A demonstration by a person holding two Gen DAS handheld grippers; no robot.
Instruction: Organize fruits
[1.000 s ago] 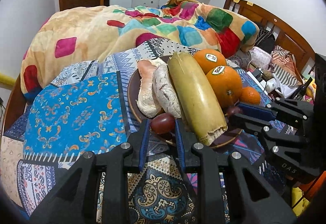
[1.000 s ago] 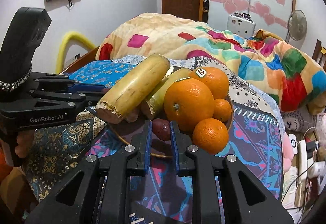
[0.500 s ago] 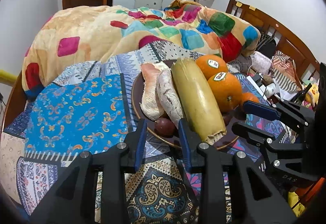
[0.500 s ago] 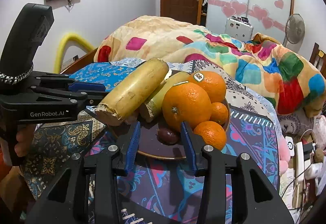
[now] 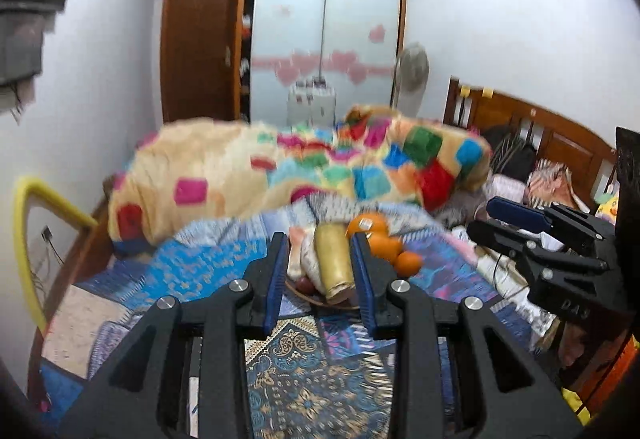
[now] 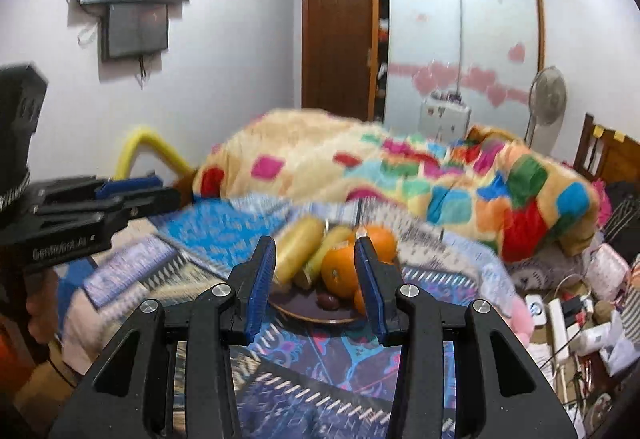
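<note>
A dark round plate [image 5: 320, 300] [image 6: 316, 317] rests on the patterned bedspread. It holds oranges [image 5: 385, 245] [image 6: 340, 271], a long yellow fruit [image 5: 334, 259] [image 6: 298, 251], pale roots [image 5: 298, 251] and small dark red fruits [image 5: 304, 283] [image 6: 328, 301]. My left gripper [image 5: 319, 241] hovers back from the plate and above it, open, with nothing between its blue pads. My right gripper [image 6: 315, 243] is also open and empty, drawn back from the plate. Each gripper shows in the other's view: the right gripper [image 5: 520, 223] at the right, the left gripper [image 6: 132, 191] at the left.
A colourful patchwork quilt [image 5: 300, 167] is heaped behind the plate. A wooden headboard [image 5: 540, 127], bags and a power strip [image 6: 560, 319] crowd the right side. A yellow tube [image 5: 24, 239] stands at the left wall, with a fan [image 6: 548, 99] and wardrobe behind.
Both grippers opened, leaving the small dark red fruits on the plate. Both then pulled back and rose, so the plate looks smaller and farther away.
</note>
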